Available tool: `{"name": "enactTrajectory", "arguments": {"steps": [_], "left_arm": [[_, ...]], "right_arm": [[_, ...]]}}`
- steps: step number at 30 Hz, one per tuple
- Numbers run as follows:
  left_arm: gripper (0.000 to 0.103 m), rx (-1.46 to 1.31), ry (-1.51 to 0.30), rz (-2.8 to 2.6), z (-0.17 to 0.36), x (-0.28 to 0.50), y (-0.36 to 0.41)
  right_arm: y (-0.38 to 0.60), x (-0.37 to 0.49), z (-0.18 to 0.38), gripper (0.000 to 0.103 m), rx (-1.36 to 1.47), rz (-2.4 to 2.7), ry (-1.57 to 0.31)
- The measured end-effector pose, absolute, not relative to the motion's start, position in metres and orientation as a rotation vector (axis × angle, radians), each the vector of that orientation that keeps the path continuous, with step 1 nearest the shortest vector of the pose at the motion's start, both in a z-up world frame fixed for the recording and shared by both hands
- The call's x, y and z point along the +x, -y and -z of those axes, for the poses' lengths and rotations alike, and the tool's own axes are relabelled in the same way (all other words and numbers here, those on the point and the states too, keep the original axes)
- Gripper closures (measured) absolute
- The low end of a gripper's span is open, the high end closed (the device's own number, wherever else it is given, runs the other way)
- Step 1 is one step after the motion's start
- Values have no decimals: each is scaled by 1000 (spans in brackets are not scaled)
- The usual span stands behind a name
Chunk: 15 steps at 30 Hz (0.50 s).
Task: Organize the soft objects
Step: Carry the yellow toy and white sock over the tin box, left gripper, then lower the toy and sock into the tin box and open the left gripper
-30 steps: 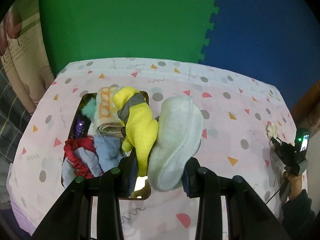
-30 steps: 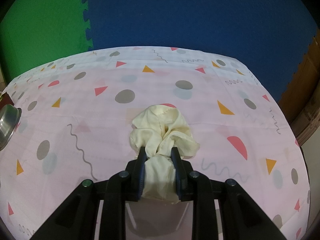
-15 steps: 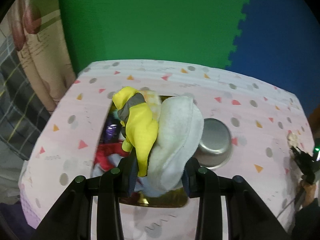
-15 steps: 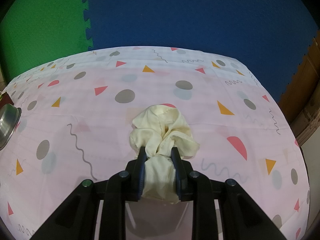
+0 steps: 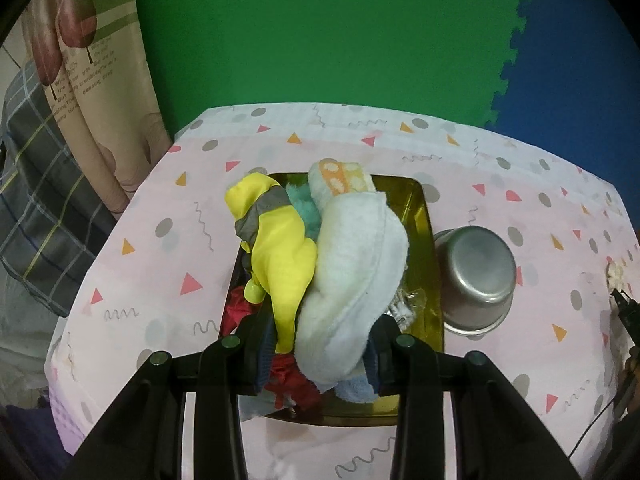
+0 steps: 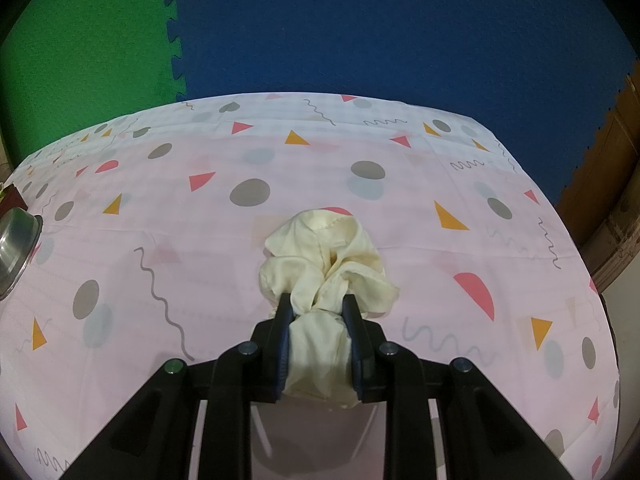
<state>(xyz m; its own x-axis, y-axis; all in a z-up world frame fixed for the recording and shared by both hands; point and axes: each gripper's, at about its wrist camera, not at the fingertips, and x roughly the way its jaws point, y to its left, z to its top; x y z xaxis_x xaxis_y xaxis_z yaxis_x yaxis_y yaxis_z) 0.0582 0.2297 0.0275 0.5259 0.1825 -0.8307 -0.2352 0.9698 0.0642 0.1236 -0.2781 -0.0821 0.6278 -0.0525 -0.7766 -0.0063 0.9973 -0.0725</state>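
My left gripper [image 5: 318,340] is shut on a yellow cloth with a grey band [image 5: 276,252] and a white fluffy towel [image 5: 356,272], held above a gold tray [image 5: 424,224]. The tray holds an orange-dotted towel [image 5: 340,176], a teal fluffy piece [image 5: 302,204], red cloth [image 5: 292,384] and a blue cloth [image 5: 356,390]. My right gripper [image 6: 318,320] is shut on a crumpled cream cloth [image 6: 324,256] that rests on the pink patterned tablecloth [image 6: 200,280].
An upturned steel bowl [image 5: 474,276] stands just right of the tray; its rim shows at the left edge of the right wrist view [image 6: 16,248]. Green and blue foam walls stand behind the table. A curtain [image 5: 80,80] hangs at far left.
My left gripper has swung with its yellow cloth and white towel, so the tray now lies straight under it and the steel bowl has come into view. The right gripper has not moved.
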Motion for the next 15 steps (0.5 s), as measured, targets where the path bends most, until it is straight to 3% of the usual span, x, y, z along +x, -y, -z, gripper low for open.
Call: {"name": "enactTrajectory", "arguments": {"steps": [15], "left_arm": [[69,4,-974,-290,-4,79,-232]], "right_arm": [[276,123,82,78,-89,38,-892]]}}
